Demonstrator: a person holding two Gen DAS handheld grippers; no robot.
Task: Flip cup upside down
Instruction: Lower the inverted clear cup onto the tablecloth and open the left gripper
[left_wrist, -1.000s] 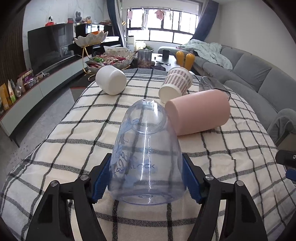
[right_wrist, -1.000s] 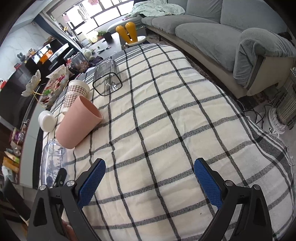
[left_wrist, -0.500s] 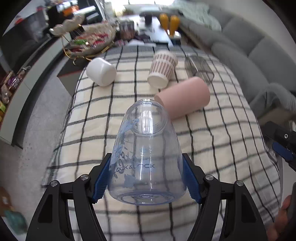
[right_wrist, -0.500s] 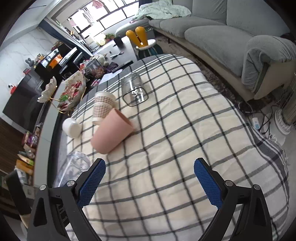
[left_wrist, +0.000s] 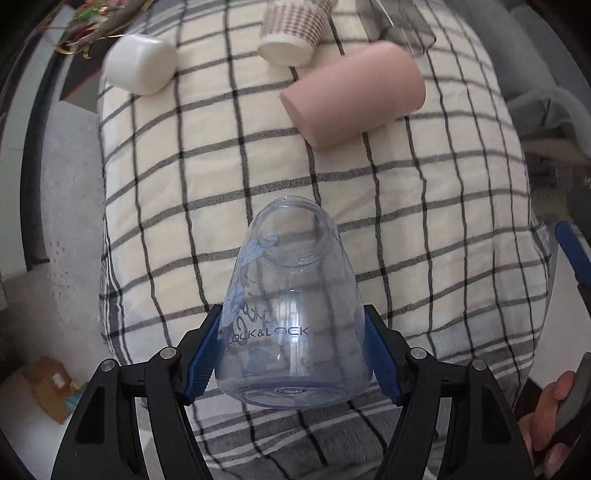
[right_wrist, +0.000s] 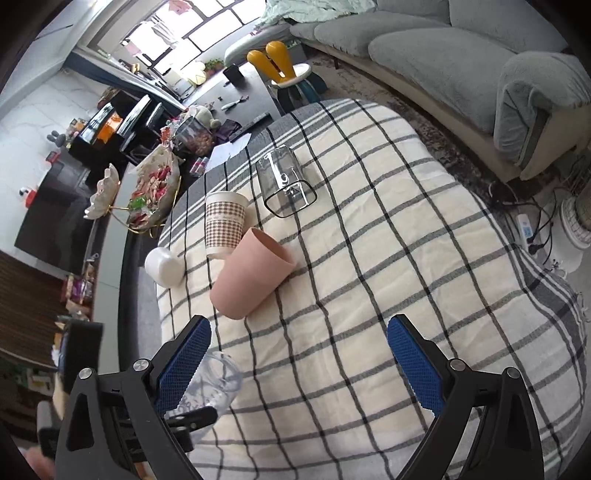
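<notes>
Gripping the clear cup (left_wrist: 291, 314) in our left gripper (left_wrist: 293, 360), fingers clamped on its sides, mouth pointing away, seemingly held above the checked counter (left_wrist: 221, 177). Right view: our right gripper (right_wrist: 299, 363) spread wide, holding nothing; pink cup (right_wrist: 251, 273) lies on its side.

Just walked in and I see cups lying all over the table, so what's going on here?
The left gripper is clamped on a clear blue-tinted plastic cup, held above the checked tablecloth with its mouth pointing away from the camera. The right gripper is open and holds nothing. A pink cup, a white cup, a patterned paper cup and a clear glass lie on their sides on the cloth.
</notes>
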